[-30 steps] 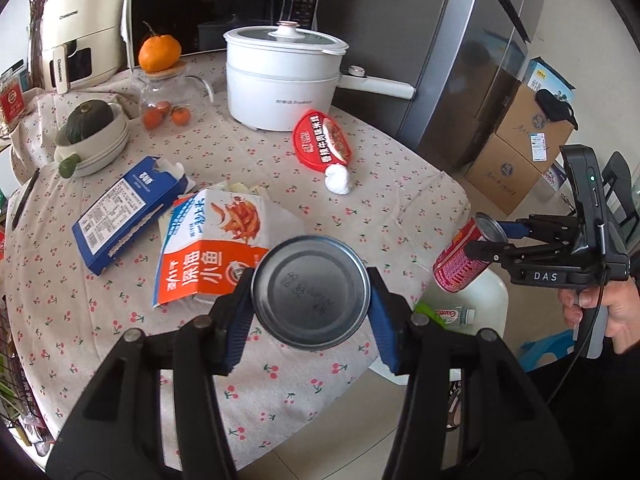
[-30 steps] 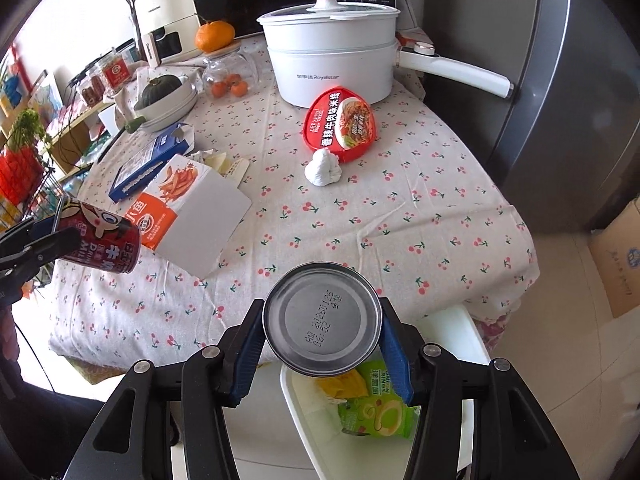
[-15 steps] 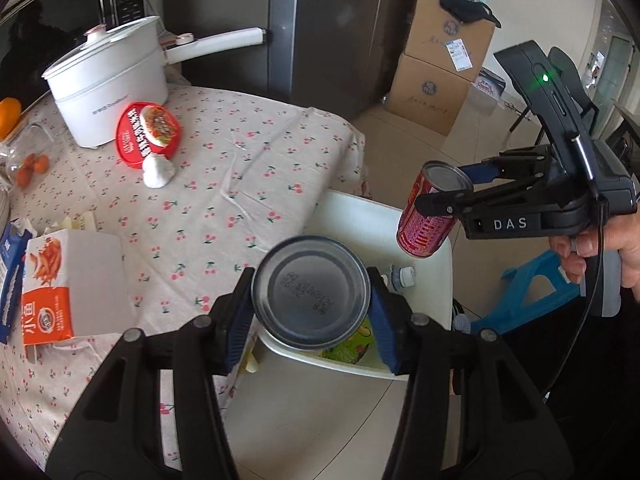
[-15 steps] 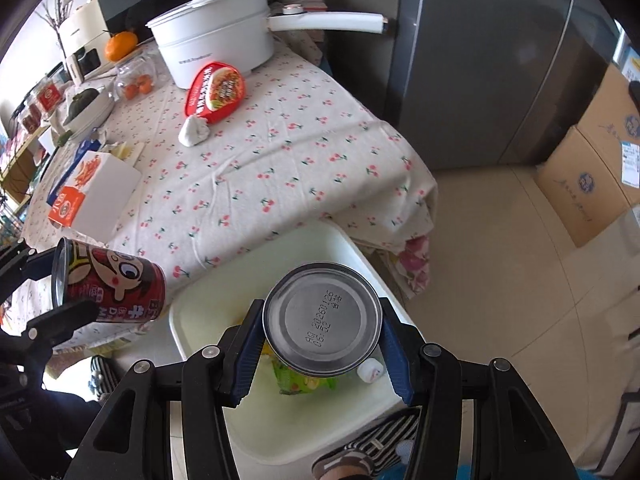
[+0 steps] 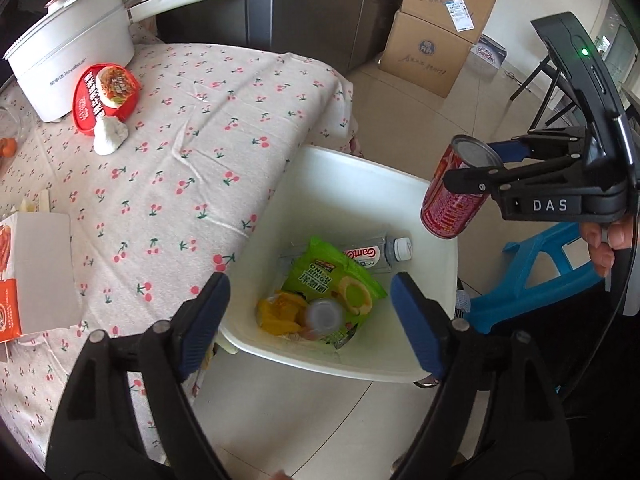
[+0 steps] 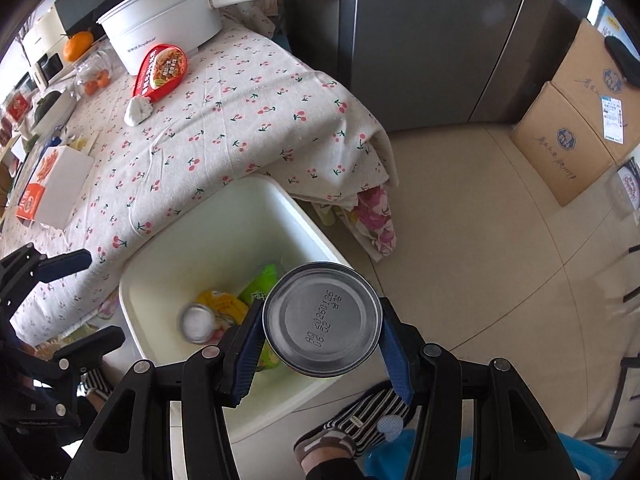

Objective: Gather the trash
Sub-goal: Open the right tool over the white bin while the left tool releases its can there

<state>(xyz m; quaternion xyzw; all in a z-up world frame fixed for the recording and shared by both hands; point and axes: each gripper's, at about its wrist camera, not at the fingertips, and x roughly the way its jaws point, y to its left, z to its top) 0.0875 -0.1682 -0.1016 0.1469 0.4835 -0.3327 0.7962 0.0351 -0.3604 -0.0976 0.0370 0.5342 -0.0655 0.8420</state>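
Note:
My left gripper (image 5: 310, 318) is open and empty above the white trash bin (image 5: 352, 168). A can (image 5: 322, 316) lies blurred inside the bin, on a green onion-rings bag (image 5: 332, 284) next to a plastic bottle (image 5: 376, 254). My right gripper (image 6: 320, 338) is shut on a red can (image 6: 322, 320) whose silver base faces the camera; in the left wrist view that can (image 5: 456, 200) hangs over the bin's right rim. The bin (image 6: 248, 216) stands on the floor beside the table. A red noodle-cup lid (image 5: 106, 94) and a crumpled tissue (image 5: 110, 136) lie on the table.
The table with a cherry-print cloth (image 5: 192, 120) holds a white pot (image 5: 72, 52) and an orange-and-white snack box (image 5: 36, 276). A fridge (image 6: 432, 40) and cardboard boxes (image 5: 436, 28) stand behind. A blue stool (image 5: 536, 272) is to the right of the bin.
My left gripper has opened and let its can go; the can now lies in the bin. Both grippers moved from the table side to above the bin. The right gripper still holds its can.

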